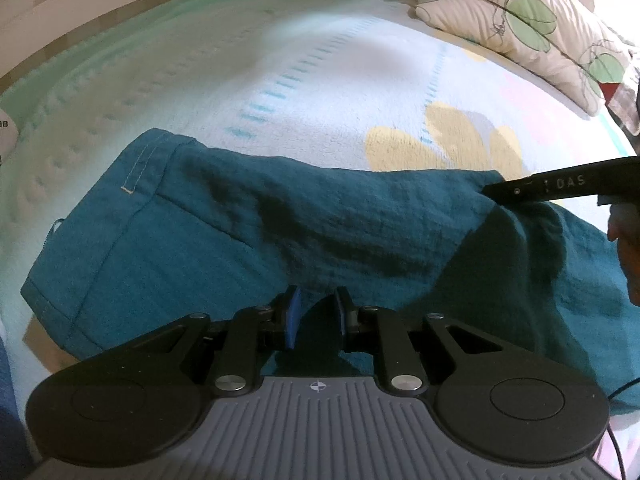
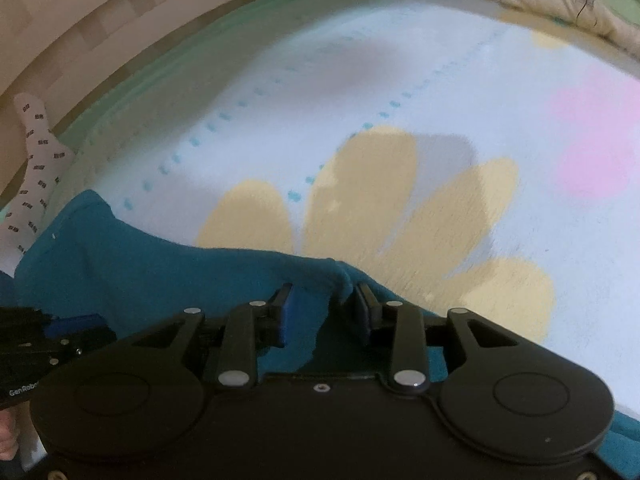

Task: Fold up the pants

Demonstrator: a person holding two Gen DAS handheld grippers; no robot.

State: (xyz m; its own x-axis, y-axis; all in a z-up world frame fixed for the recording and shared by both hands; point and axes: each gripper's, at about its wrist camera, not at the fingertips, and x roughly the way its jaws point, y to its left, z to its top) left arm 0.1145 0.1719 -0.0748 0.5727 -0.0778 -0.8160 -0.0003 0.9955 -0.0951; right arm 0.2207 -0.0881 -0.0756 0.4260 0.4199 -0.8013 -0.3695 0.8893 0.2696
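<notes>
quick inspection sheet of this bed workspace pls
surface: pale blanket with yellow petals and a pink patch, on a bed
job's things: teal pants lying wrinkled across the blanket, stitched hem at the left of the left wrist view
clutter: patterned sock at the bed edge; leaf-print pillow at the far right
grippers: left gripper jaws narrowly apart at a pants fold, grip unclear; right gripper jaws open, a cloth ridge between them
cables: thin black cable by the left gripper's body
surroundings: pale wood panel beyond the bed
</notes>
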